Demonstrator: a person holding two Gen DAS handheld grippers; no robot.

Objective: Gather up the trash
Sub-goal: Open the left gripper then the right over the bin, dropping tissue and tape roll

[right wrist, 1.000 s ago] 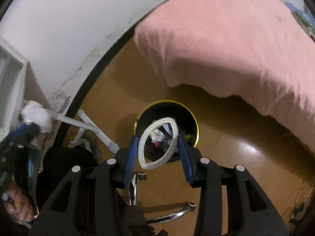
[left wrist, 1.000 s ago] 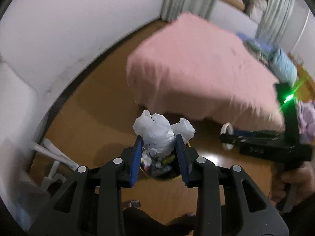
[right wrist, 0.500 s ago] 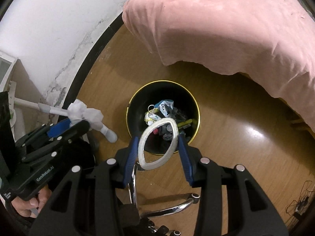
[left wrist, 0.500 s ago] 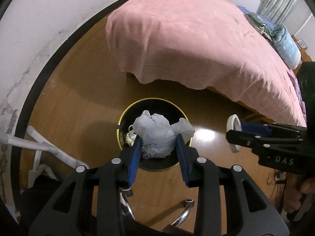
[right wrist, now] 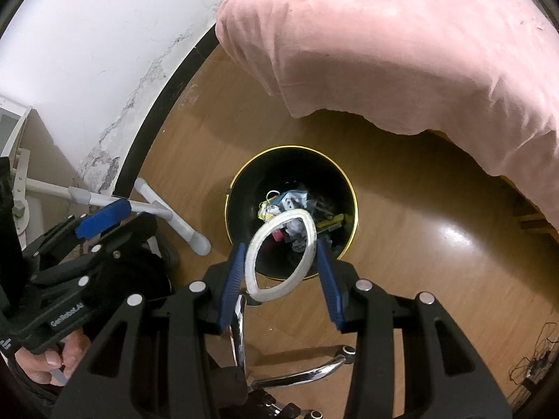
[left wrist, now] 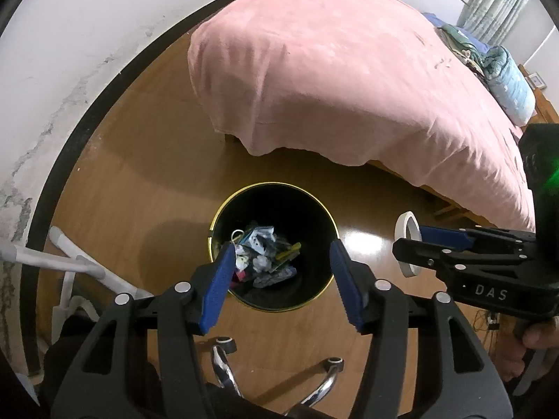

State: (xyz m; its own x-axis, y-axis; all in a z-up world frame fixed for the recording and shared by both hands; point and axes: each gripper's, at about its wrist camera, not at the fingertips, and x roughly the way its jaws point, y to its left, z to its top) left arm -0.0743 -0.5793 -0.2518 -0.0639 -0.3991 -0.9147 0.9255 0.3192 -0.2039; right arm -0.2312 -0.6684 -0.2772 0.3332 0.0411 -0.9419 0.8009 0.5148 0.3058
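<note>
1. Left gripper (left wrist: 279, 279) points steeply down over the trash bin (left wrist: 223, 216); jaws opening, nothing between them.
2. Right gripper (right wrist: 279, 265), angled likewise, jaws clamped on a white ring (right wrist: 307, 241) above the bin's near rim.

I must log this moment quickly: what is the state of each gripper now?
Left gripper: opening, nothing between its jaws.
Right gripper: closed on the white ring.
</note>
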